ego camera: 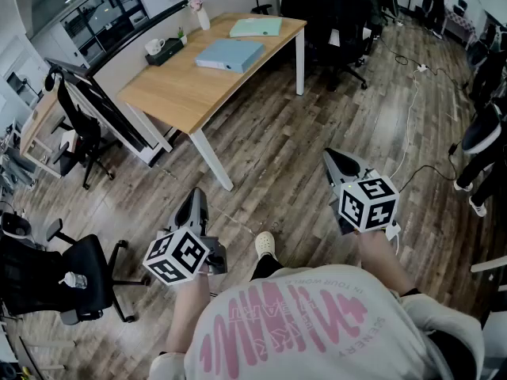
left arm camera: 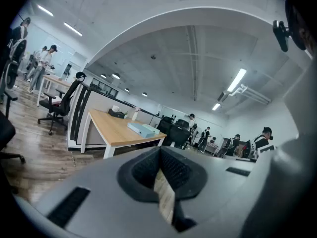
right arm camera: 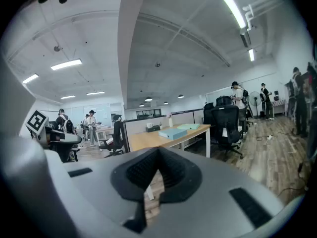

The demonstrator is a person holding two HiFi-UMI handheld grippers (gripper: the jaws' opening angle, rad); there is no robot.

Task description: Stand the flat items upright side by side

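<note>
Across open office floor, standing well apart from the table (ego camera: 182,93). Leaving blue file (ego camera: 230,54) and green file (ego camera: 256,27), probably folders, lying flat there, neither upright yet. Holding left claw (ego camera: 194,199) and right claw (ego camera: 337,161) pinched together, gripping nothing.

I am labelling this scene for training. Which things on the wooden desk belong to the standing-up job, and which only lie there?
Job: flat blue file box; flat light-green folder.
Lying about: white mug; black tray; slim white vase.
</note>
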